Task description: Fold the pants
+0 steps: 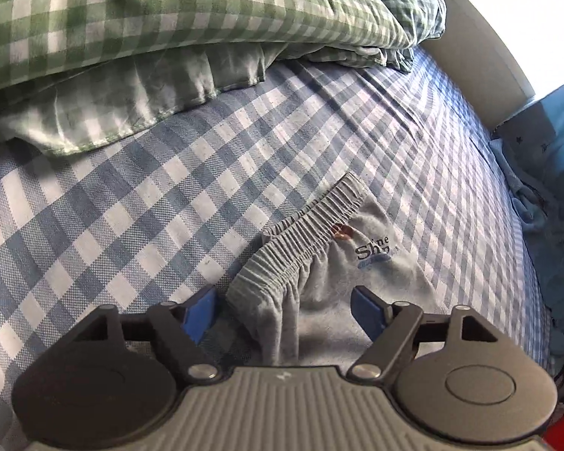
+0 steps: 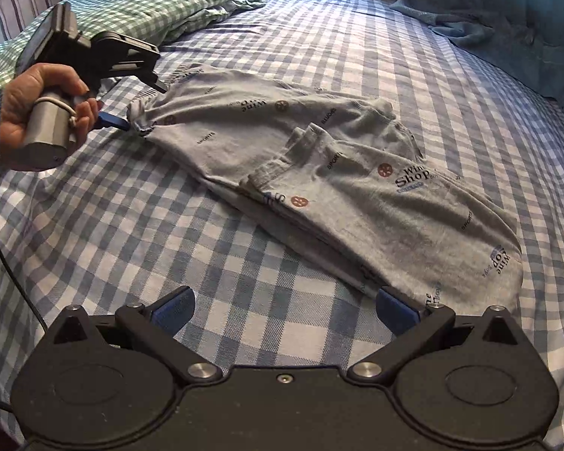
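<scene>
The pants (image 2: 319, 188) lie across the middle of the bed (image 2: 206, 248), grey jersey printed with small logos, already doubled lengthwise so one leg rests on the other, the waistband (image 1: 300, 240) at the 10 o'clock end in the right wrist view and the cuffs toward 4 o'clock. We judge them light, limp and a little clingy on the woven sheet: they will drape and slump rather than hold a crease, so the firm places to take hold are the gathered elastic waistband and the hemmed cuffs. Our left gripper (image 1: 285, 308) hangs just over the waistband with its blue pads (image 1: 201, 314) spread apart, gripping nothing; whether a pad brushes the cloth we cannot quite tell. Our right gripper (image 2: 285, 310) sits near the cuff end, fingers likewise released, one pad just beside the fabric edge. Toward 11 o'clock lies a green checked pillow (image 2: 161, 0), soft and rumpled.
</scene>
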